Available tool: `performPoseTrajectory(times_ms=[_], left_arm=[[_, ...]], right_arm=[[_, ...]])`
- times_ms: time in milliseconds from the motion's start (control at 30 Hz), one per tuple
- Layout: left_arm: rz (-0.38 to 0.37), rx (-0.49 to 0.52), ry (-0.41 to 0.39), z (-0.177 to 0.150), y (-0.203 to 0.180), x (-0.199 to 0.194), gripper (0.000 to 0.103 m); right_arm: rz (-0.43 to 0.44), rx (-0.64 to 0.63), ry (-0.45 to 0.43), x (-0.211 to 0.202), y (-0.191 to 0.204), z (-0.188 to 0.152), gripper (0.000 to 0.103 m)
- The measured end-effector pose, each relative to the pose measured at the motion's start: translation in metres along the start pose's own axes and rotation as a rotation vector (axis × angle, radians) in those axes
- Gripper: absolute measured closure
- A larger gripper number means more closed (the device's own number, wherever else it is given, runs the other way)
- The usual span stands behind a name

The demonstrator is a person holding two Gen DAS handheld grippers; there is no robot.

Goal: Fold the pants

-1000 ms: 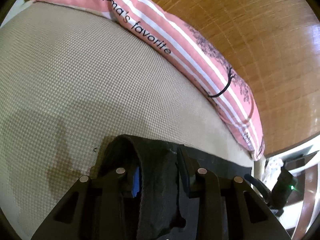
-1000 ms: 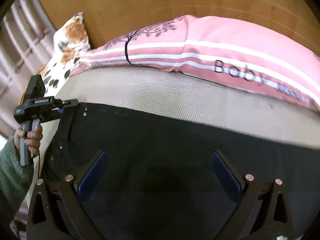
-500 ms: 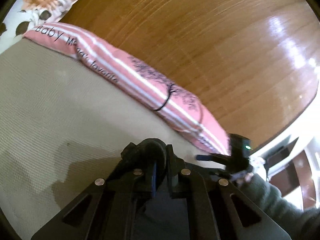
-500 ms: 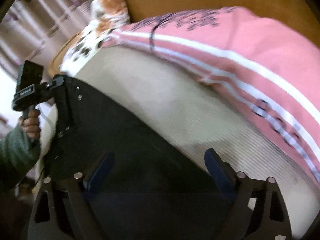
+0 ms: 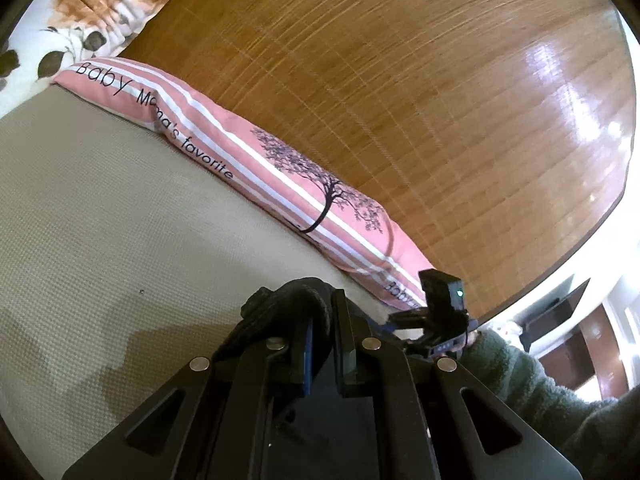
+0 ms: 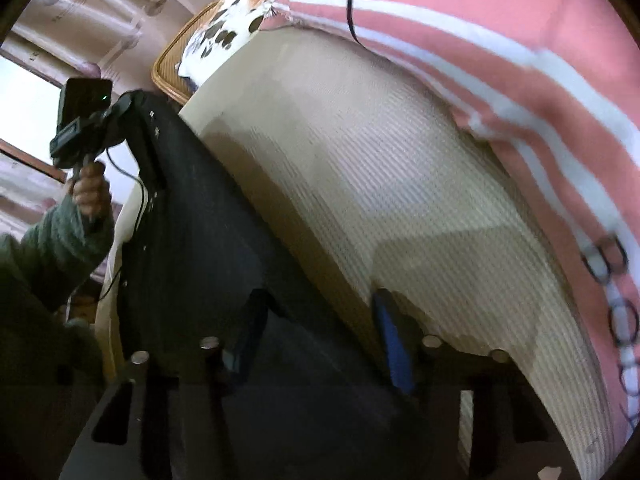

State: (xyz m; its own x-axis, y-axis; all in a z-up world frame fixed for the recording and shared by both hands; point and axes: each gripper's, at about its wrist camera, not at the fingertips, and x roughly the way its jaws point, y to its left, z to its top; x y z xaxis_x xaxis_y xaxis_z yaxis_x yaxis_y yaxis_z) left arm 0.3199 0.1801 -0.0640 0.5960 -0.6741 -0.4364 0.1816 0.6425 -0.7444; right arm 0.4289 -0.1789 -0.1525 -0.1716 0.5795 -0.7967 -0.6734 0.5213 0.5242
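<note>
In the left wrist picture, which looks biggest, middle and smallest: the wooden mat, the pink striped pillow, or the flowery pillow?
1. Wooden mat: fills most of the top.
2. Pink striped pillow: a long band.
3. Flowery pillow: only a corner shows, cut off by the edge, so its real size is unsure.

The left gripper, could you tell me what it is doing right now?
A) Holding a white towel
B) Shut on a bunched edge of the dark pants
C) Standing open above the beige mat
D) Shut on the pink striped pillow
B: in the left wrist view the left gripper has its jaws together on a bunch of the dark pants.
</note>
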Motion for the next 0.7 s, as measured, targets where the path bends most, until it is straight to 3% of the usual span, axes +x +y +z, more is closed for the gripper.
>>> performPoseTrajectory(times_ms=[233, 367, 567, 700], left_arm=[[0.055, 0.002, 0.006, 0.001, 0.008, 0.010, 0.095], [0.107, 0.008, 0.006, 0.000, 0.016, 0.020, 0.095], [0.213, 0.051, 0.006, -0.002, 0.019, 0.034, 0.095], [0.273, 0.144, 0.013, -0.005, 0.003, 0.032, 0.095]], right_arm=[[-0.061, 0.053, 0.000, -0.027, -0.019, -0.035, 0.071], [-0.143, 0.055, -0.020, -0.034, -0.013, -0.044, 0.086], [-0.319, 0.069, -0.094, -0.043, 0.014, -0.056, 0.093], [-0.396, 0.121, -0.161, -0.062, 0.036, -0.067, 0.095]])
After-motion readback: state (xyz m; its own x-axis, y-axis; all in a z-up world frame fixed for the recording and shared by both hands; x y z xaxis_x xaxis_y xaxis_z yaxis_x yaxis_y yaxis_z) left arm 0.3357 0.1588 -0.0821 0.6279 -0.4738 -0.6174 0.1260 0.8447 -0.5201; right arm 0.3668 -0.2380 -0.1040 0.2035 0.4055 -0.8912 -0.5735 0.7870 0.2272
